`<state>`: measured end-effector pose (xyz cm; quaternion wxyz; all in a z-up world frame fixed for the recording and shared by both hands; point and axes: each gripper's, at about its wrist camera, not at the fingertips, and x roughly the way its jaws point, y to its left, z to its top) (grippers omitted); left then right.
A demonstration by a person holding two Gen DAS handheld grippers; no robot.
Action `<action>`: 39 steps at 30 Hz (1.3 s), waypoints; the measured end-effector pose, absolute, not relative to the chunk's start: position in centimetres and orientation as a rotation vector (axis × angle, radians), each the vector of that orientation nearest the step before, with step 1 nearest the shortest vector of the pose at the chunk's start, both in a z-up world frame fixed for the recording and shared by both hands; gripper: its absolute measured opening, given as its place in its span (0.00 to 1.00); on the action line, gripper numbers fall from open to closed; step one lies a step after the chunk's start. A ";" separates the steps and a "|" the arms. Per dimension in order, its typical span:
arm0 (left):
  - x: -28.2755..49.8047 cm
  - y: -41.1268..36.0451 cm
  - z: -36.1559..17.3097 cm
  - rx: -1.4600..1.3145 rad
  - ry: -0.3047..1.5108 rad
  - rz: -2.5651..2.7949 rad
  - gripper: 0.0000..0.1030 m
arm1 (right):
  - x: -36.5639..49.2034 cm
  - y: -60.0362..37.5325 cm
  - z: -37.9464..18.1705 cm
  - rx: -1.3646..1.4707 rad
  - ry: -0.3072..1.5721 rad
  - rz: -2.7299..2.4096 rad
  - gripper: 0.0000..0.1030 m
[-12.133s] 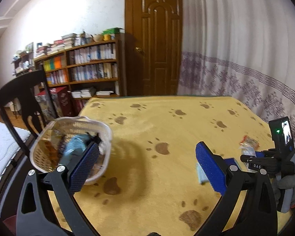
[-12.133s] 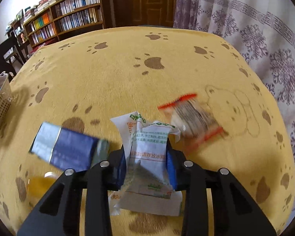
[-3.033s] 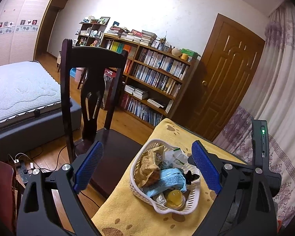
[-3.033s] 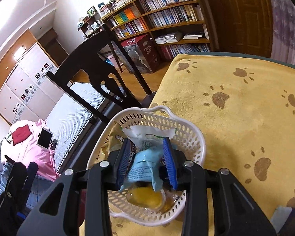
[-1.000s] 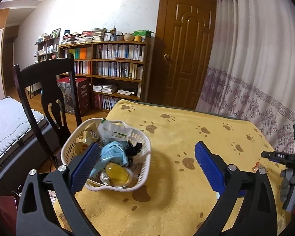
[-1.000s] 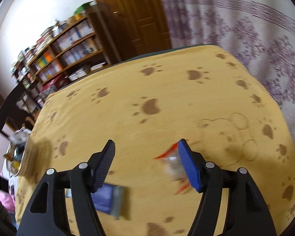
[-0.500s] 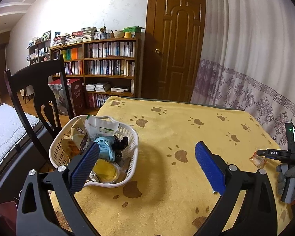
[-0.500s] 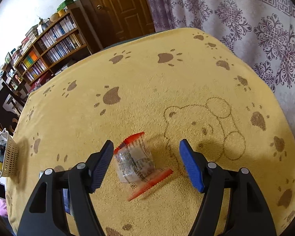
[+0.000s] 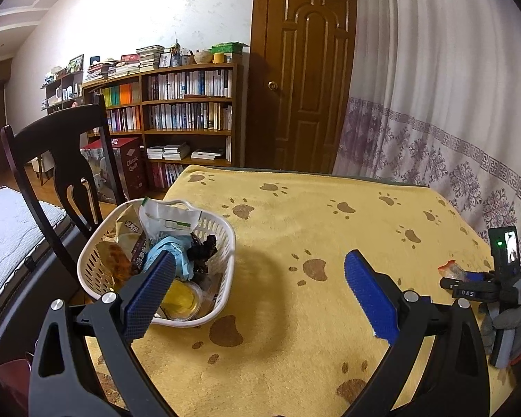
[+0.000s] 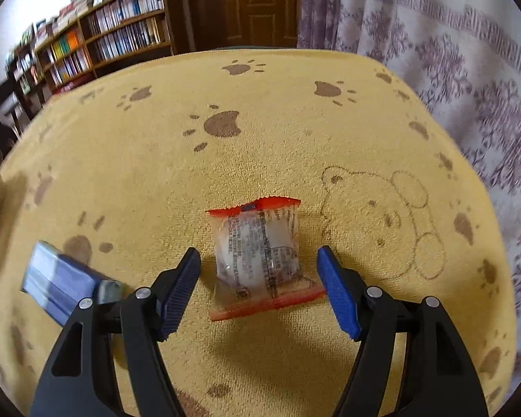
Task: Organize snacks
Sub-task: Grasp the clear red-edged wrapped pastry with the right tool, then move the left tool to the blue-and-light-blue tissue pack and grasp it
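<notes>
Two tongs hang over the worktop (image 9: 295, 215), both spread wide and holding nothing. Left tongs (image 9: 257, 288) hover beside the basket (image 9: 225, 243), heaped with snacks at the worktop's left end. Right tongs (image 10: 258, 292) straddle a clear packet (image 10: 257, 246) with red edges, pads apart from it. Left of it lies a blurred, perhaps blue, pack (image 10: 62, 288).

left gripper (image 9: 257, 290): black arms, blue ribbed pads, silver screws | right gripper (image 10: 258, 286): same build | hand (image 9: 510, 326): wore a grey glove
</notes>
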<state>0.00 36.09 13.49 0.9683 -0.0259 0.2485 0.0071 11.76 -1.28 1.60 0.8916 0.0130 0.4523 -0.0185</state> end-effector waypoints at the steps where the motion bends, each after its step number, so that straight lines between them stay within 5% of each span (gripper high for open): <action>1: 0.0 36.0 13.4 -0.050 0.504 0.012 0.96 | 11.8 -1.1 1.6 0.014 0.933 -0.047 0.67; 12: 0.6 34.3 12.1 -0.016 0.539 -0.020 0.96 | 11.6 -0.6 1.6 0.002 0.910 -0.047 0.52; 39: 2.1 28.5 6.9 0.157 0.658 -0.142 0.96 | 2.1 4.6 1.3 0.007 0.858 0.139 0.52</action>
